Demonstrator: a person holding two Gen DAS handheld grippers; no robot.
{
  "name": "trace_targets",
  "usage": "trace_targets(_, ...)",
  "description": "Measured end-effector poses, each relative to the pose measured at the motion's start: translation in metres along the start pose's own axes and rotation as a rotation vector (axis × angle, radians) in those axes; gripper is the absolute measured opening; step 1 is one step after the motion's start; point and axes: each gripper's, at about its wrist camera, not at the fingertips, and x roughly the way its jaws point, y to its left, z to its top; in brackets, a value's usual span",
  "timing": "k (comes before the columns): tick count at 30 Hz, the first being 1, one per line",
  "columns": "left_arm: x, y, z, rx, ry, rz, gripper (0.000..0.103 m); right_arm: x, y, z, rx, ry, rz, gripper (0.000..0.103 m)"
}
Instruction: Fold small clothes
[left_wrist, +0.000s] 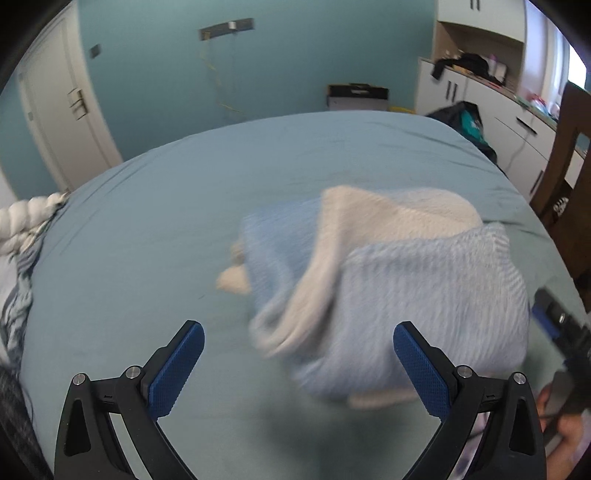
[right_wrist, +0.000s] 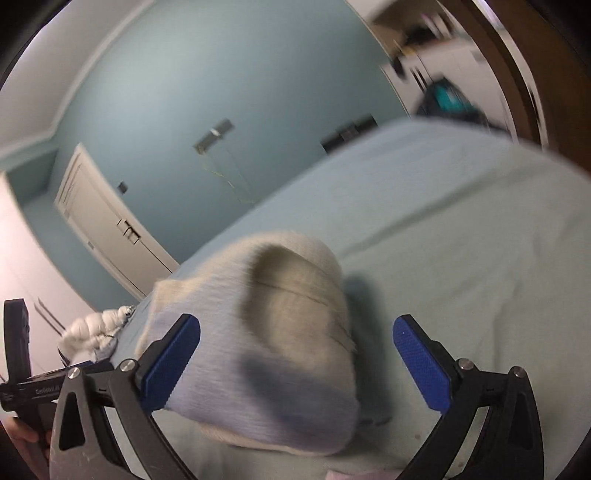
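Observation:
A small knitted garment (left_wrist: 388, 273), light blue with a cream lining, lies bunched and partly folded on the pale blue bedsheet (left_wrist: 184, 206). In the left wrist view my left gripper (left_wrist: 298, 365) stands open just in front of it, with nothing between its blue pads. The right gripper's body (left_wrist: 561, 325) shows at the right edge of that view. In the right wrist view the same garment (right_wrist: 266, 350) fills the lower middle, blurred, and my right gripper (right_wrist: 297, 363) is open around its near part; whether the pads touch the cloth I cannot tell.
A white braided cushion (left_wrist: 26, 221) and patterned bedding lie at the bed's left edge. Beyond the bed stand a white door (left_wrist: 62, 110), a teal wall, white cabinets (left_wrist: 480, 96) with dark clothes, and a wooden chair (left_wrist: 569, 147) on the right. A hand (left_wrist: 565, 432) holds the right tool.

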Motion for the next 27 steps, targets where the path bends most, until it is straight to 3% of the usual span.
trace_targets(5,0.047,-0.024,0.014,0.019,0.073,0.023,0.103,-0.011,0.0,-0.009,0.124,0.024,0.061,0.102)
trace_targets(8,0.059,-0.022,0.012,-0.029,0.06,-0.001,0.103,-0.012,0.005,-0.009,0.114,0.016,0.074,0.102)
trace_targets(13,0.069,-0.033,0.002,0.019,0.05,0.083,0.103,0.001,0.006,-0.005,0.064,0.056,0.066,0.102)
trace_targets(18,0.069,-0.029,0.0,-0.015,0.05,0.069,0.103,0.001,-0.002,0.001,0.07,0.069,0.071,0.102)
trace_targets(22,0.046,-0.016,0.0,-0.005,0.065,0.032,0.103,-0.001,-0.011,0.001,0.091,0.074,0.074,0.102)
trace_targets(24,0.024,-0.003,-0.001,0.005,0.05,-0.029,0.103,-0.003,-0.013,0.001,0.098,0.075,0.077,0.102)
trace_targets(27,-0.002,0.039,-0.004,-0.055,-0.003,-0.123,0.103,-0.003,-0.015,0.001,0.099,0.077,0.079,0.102)
